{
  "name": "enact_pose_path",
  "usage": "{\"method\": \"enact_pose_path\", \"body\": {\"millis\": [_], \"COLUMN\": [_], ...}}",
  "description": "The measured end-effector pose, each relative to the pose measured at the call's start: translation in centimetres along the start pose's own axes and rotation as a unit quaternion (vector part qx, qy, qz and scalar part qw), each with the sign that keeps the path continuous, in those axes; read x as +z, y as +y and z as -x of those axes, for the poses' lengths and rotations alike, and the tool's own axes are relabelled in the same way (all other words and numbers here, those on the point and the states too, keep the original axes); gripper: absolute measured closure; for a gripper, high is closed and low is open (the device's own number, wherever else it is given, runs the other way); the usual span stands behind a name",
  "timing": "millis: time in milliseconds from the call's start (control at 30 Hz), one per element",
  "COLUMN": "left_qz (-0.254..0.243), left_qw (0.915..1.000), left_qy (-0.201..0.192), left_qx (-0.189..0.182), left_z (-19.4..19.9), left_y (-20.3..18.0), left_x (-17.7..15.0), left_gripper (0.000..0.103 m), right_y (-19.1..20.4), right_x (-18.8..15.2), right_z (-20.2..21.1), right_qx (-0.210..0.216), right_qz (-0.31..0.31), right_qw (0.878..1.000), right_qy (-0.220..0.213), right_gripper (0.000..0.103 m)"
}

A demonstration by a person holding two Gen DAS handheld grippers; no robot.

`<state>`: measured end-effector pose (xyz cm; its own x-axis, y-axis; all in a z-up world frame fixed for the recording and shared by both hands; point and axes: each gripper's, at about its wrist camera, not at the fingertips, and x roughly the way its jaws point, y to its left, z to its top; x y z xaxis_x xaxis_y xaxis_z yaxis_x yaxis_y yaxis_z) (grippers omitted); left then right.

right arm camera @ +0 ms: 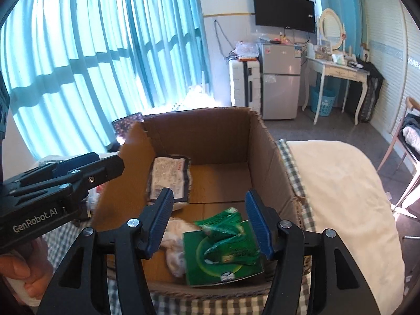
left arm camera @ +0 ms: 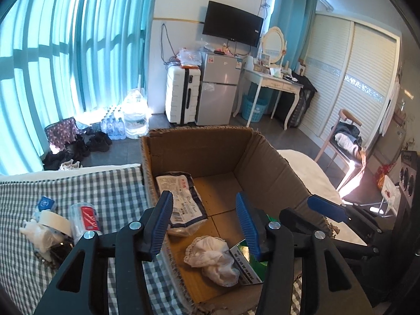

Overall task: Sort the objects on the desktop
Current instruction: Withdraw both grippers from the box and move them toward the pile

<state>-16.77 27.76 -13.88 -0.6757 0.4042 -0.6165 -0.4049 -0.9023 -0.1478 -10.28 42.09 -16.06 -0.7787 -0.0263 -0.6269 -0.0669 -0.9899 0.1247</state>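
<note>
An open cardboard box (left arm camera: 265,157) (right arm camera: 265,157) sits on a checked cloth. Inside lie a flat plastic packet with a printed label (left arm camera: 181,199) (right arm camera: 168,178), a crumpled white cloth (left arm camera: 212,260) (right arm camera: 176,244), a green flat pack (right arm camera: 223,267) (left arm camera: 252,260) and a small green pouch (right arm camera: 225,225) blurred just above it. My left gripper (left arm camera: 207,225) is open and empty over the box's near left side. My right gripper (right arm camera: 210,225) is open over the green pouch, not touching it. On the cloth left of the box lie a tape roll (left arm camera: 53,221), a clear cup with red label (left arm camera: 84,220) and a small blue-labelled bottle (left arm camera: 46,204).
A white blanket (right arm camera: 341,189) covers the bed right of the box. Beyond are a white suitcase (left arm camera: 182,94), a small fridge (left arm camera: 218,89), a dressing table (left arm camera: 273,81), a chair with clothes (left arm camera: 344,136), water bottles (left arm camera: 126,120) and shoes by the blue curtains.
</note>
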Motion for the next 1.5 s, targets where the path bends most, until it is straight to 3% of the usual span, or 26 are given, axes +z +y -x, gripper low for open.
{"method": "enact_pose_path", "body": {"millis": [433,933,1267,1500], "left_qz": [0.009,0.035,0.062,0.079], "left_qw": [0.9991,0.9934,0.9863,0.9803], "left_qy": [-0.032,-0.074,-0.089,-0.096], "left_qx": [0.026,0.08,0.125,0.153], "left_z": [4.9,10.6,13.9,15.5], "left_y": [2.8,7.7,12.9,15.9], "left_x": [0.3,0.0,-0.8,-1.4], "left_gripper": [0.049,0.027,0.011,0.005], "right_y": [3.2,6.2,10.2,13.3], "right_x": [1.3,2.0,2.5,2.8], "right_z": [3.1,4.4,4.5,3.8], "right_qx": [0.01,0.045,0.065,0.077], "right_qz": [0.016,0.008,0.024,0.038], "right_qw": [0.998,0.996,0.993,0.992], "right_qy": [-0.052,-0.079,-0.092,-0.098], "right_gripper": [0.042,0.037,0.031,0.025]}}
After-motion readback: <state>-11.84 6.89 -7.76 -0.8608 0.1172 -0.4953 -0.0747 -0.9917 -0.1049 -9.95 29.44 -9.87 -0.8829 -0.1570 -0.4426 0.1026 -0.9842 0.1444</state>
